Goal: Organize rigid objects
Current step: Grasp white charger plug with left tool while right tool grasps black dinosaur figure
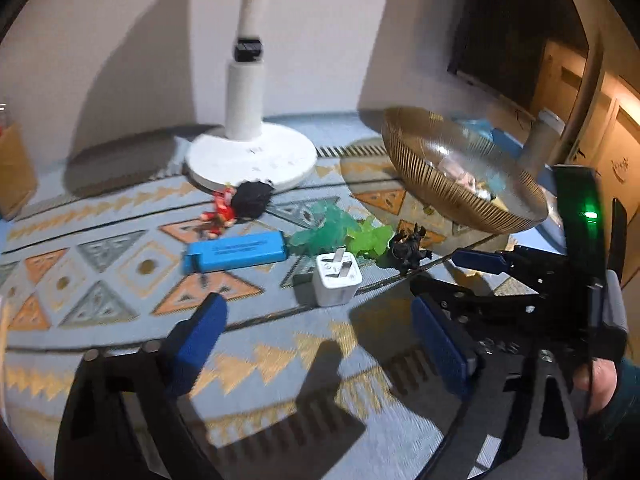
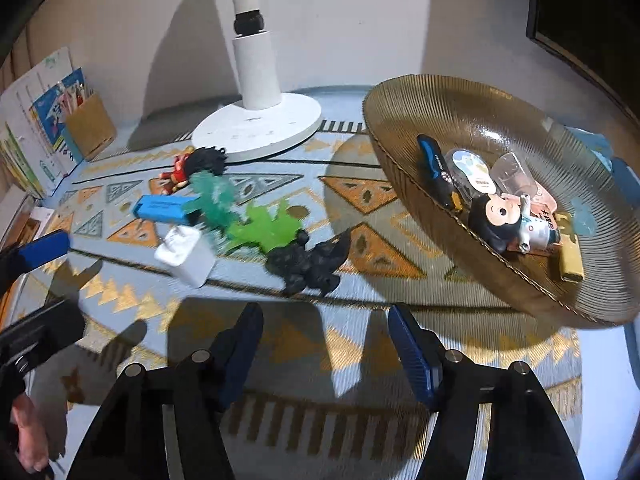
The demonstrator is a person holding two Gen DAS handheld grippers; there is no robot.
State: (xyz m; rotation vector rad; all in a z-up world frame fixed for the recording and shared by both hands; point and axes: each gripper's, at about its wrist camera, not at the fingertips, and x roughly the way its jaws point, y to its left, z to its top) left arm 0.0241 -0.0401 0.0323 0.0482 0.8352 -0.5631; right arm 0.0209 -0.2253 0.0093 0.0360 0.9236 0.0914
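**Both claws empty, loose pieces waiting beside the bowl**

While both tools hover above the patterned cloth [image 2: 360, 344] on the desk, neither holds anything: the right gripper [image 2: 326, 346] has its blue pads spread apart with bare cloth between them, and the left gripper [image 1: 320, 344] is likewise wide open.

The loose pieces lie in a line near the middle of the desk, ahead of both claws: a white charger [image 2: 185, 255], a blue box [image 2: 162, 209], a teal plastic piece [image 2: 212, 196], a bright green piece [image 2: 266, 229], a black figurine [image 2: 310, 262] and a small red-clad doll [image 2: 192, 168] touching the white lamp base [image 2: 260, 128]. The ribbed amber bowl [image 2: 400, 92] sits toward the right edge and already holds several small items.

My reading is that the next pick is the black figurine, the piece nearest the right claw. To do it well, come down with the pads straddling its bulkiest part, not its thin projections, and close only once both pads are level with it. The green piece touches it, so approach from the near side to avoid dragging that along. Lift clear of the bowl's raised rim before releasing.

Motion blur softens the figurine's outline, so its best grip axis is uncertain. Contents at the bowl's far side are partly hidden, and the lamp's upper part is cut off.
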